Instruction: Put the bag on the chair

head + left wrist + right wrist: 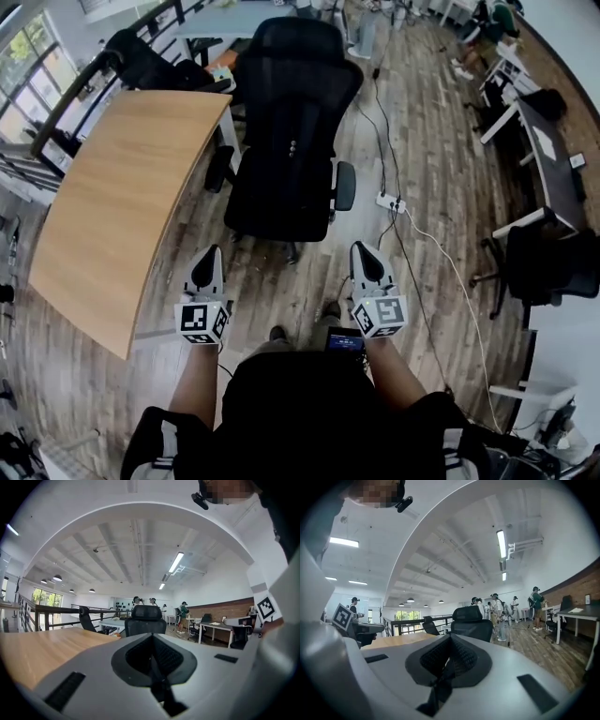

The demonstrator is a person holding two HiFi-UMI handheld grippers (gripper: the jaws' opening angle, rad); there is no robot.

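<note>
Approach seems the step in hand: left gripper (210, 253) and right gripper (364, 247) both have jaws pressed together on nothing, pointing level toward the black mesh-backed office chair (292, 131) beside the curved light wooden desk (131, 197). No bag shows in any view, so the next move calls for finding and gripping it; its look I cannot tell

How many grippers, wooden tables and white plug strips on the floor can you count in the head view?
Grippers: 2 (left gripper, right gripper)
Wooden tables: 1
White plug strips: 1
Total: 4
</note>
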